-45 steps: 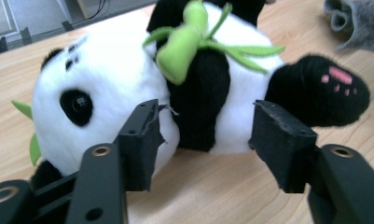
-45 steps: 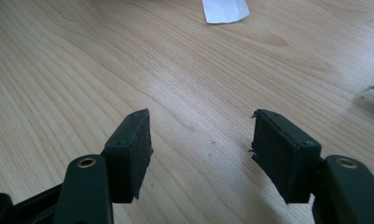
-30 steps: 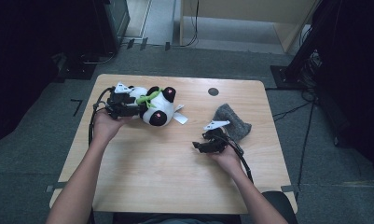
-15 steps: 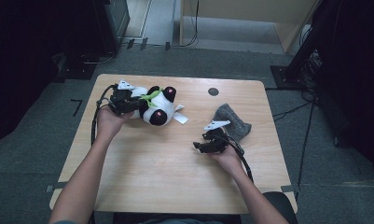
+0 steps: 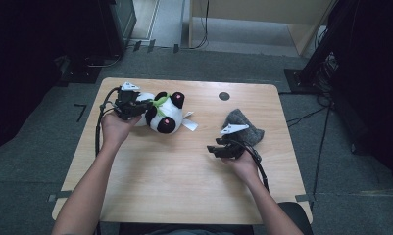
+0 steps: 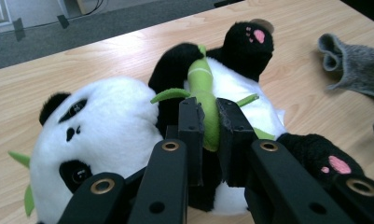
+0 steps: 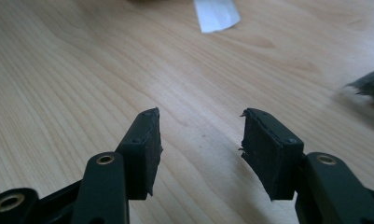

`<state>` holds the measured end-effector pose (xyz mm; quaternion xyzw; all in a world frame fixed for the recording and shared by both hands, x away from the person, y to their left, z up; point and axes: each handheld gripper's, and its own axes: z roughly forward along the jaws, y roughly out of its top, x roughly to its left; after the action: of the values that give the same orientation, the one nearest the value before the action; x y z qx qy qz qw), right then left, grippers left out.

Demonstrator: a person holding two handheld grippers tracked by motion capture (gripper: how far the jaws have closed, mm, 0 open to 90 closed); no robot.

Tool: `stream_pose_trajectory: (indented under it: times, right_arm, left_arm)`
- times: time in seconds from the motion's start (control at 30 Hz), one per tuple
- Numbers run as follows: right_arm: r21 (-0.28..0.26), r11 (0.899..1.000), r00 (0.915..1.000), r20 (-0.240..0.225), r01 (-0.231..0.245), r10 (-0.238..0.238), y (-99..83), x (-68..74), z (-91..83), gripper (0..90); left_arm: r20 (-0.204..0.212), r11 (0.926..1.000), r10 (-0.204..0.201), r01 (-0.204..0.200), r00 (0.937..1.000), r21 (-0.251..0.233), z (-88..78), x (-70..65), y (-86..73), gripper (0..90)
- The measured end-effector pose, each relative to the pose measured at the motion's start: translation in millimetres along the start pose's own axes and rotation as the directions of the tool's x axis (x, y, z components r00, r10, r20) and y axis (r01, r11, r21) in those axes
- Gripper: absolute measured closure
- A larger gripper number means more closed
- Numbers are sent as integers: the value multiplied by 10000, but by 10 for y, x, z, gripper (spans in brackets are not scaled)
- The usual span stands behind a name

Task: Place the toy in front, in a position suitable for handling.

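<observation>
Left gripper (image 5: 135,108) clamps its two black jaws on the green bamboo stalk (image 6: 208,112) sewn to the front of a plush panda (image 5: 159,113), which lies on its back at the far left part of the wooden table (image 5: 150,186). Seen along that gripper's own jaws, the pads (image 6: 190,128) press the stalk from both sides, with the panda's white head to the left of them and a black paw with a pink sole up beyond the stalk. Across the table, the right gripper (image 5: 214,150) rests low over bare wood near the right side, its jaws part open and having just been closing, with nothing between them. A grey cloth (image 5: 243,128) lies crumpled just behind that gripper, and a white tag (image 5: 188,125) sticks out from the panda toward the table's middle.
</observation>
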<state>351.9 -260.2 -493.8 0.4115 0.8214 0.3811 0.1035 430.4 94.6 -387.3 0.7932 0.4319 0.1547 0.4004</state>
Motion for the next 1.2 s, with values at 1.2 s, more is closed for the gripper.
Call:
stream_pose_trajectory:
  times: [1.2]
  right_arm:
    - [-1582, 9828, 9794, 1615, -953, 1210, -1, -380, -368, 409]
  left_arm:
    - [1504, 9987, 399, -345, 9878, -383, -10, -877, -269, 618]
